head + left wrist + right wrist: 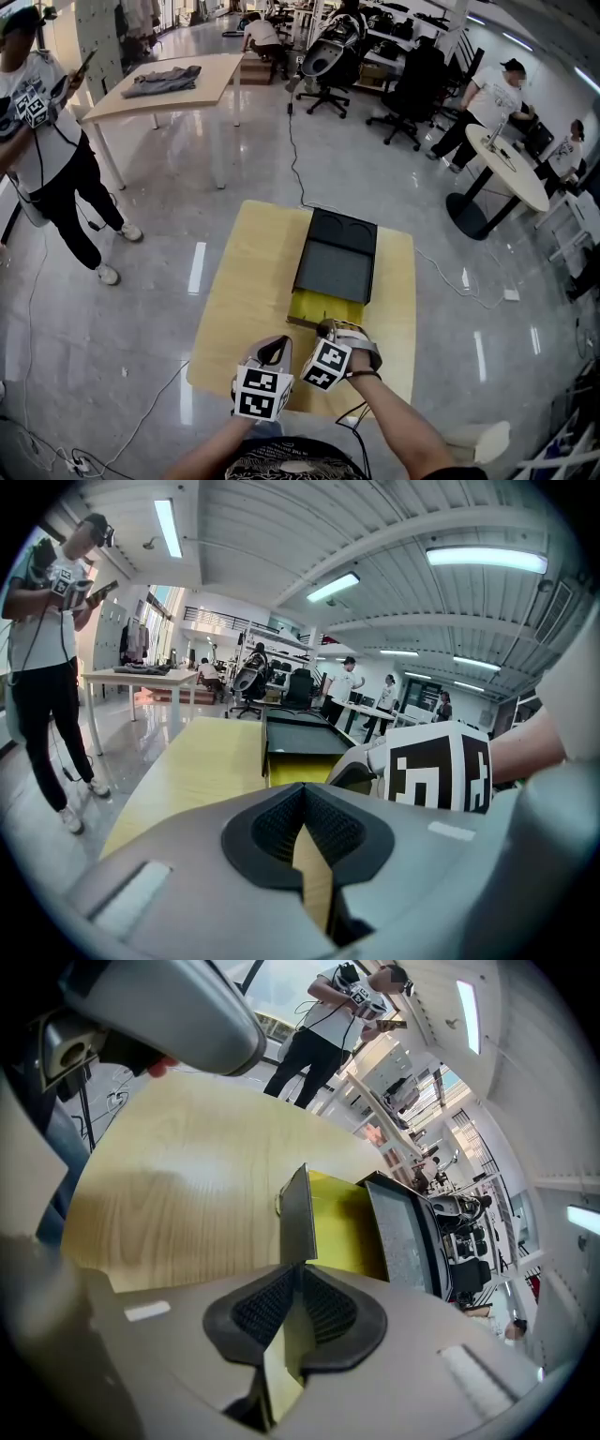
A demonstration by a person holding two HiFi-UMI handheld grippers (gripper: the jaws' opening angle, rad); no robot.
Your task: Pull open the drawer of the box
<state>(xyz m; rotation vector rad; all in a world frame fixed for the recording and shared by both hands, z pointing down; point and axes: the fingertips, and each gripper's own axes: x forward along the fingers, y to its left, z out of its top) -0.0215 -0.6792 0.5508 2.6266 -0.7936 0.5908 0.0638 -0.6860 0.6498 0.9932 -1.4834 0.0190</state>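
Note:
A black box (336,255) lies on a light wooden table (244,309). Its yellow drawer (317,307) sticks out part way toward me. My right gripper (330,329) is at the drawer's near end. In the right gripper view it (298,1277) is shut on the drawer's dark front panel (298,1215), with the yellow drawer floor (345,1227) and the box (410,1237) beyond. My left gripper (273,352) hovers just left of it over the table, shut with nothing between its pads (328,822). The box (300,735) and the right gripper's marker cube (439,766) show in the left gripper view.
A person (47,150) stands on the floor at the left holding a phone. A black cable (295,159) runs across the floor to the table. A larger table (169,89), office chairs (328,66) and seated people (487,98) are farther back.

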